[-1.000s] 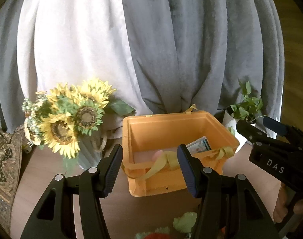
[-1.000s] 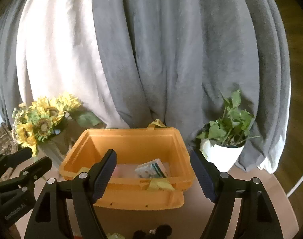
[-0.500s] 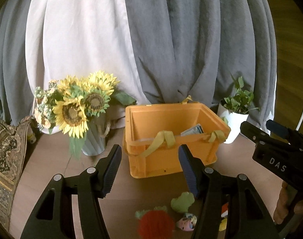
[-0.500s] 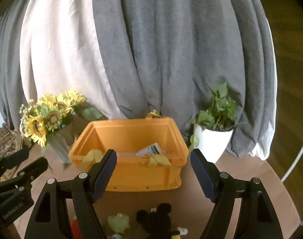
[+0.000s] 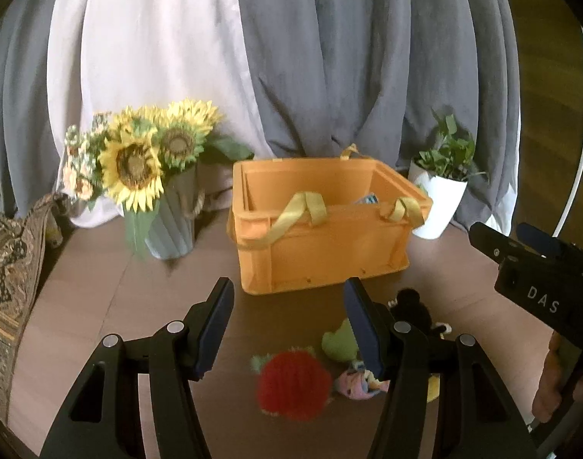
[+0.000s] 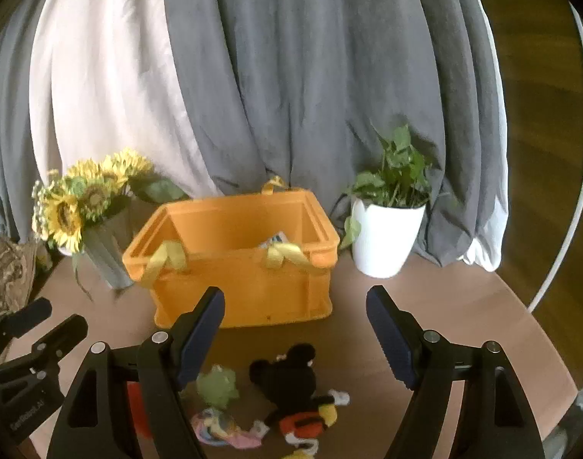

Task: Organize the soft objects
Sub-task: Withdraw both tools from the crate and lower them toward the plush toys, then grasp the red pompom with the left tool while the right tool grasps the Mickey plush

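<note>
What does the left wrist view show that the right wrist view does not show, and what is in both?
Only the left wrist view shows the red fuzzy toy whole and the patterned cloth broadly. Only the right wrist view shows the Mickey plush whole, red shorts included. Both show the orange crate, sunflower vase, potted plant, green plush, and open, empty grippers: left, right.

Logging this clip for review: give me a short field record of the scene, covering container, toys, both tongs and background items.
container: orange bin on the table, yellow straps over its near rim, a packet inside
toys: red plush, green plush, mouse plush, pastel plush, all on the table in front of the bin
left tongs: open, empty
right tongs: open, empty, above the toys
background: sunflowers left of the bin, potted plant right, curtains behind
</note>
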Motion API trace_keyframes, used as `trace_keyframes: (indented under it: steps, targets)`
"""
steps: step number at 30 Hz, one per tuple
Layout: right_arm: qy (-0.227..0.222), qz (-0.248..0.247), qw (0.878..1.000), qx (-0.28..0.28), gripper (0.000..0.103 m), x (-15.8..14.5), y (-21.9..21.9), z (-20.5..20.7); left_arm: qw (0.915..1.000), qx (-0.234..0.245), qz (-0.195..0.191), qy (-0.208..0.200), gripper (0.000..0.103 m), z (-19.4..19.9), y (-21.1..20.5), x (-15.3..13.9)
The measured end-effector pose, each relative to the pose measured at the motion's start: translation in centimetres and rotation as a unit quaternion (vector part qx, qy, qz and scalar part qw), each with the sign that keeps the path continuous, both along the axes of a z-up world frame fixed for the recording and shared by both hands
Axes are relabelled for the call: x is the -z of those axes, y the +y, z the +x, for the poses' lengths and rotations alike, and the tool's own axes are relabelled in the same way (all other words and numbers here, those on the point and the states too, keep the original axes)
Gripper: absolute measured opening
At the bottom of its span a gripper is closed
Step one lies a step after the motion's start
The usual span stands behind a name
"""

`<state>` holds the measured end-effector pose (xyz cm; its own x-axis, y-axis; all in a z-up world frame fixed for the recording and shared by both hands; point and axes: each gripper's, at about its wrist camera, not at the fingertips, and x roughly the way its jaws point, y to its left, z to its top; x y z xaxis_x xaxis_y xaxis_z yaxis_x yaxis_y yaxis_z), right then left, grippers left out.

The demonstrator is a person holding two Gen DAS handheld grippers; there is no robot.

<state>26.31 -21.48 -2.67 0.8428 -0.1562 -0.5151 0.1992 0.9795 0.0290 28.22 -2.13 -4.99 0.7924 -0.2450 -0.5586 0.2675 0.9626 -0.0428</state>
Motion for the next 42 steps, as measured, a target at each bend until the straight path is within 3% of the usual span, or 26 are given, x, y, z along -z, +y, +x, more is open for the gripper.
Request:
trace_keyframes:
  steps: [17,42]
  targets:
    - [0.070,0.028,0.997,-0.013,0.077,5.0,0.1,-1.2,0.9988,0.002,0.025,0.043,0.061,-1.5,-0.3,4.0]
    - [0.174,0.052,0.983,-0.014,0.077,11.9,-0.2,1.4,0.9900,-0.010,0.033,0.137,0.064,1.6,-0.9,10.4]
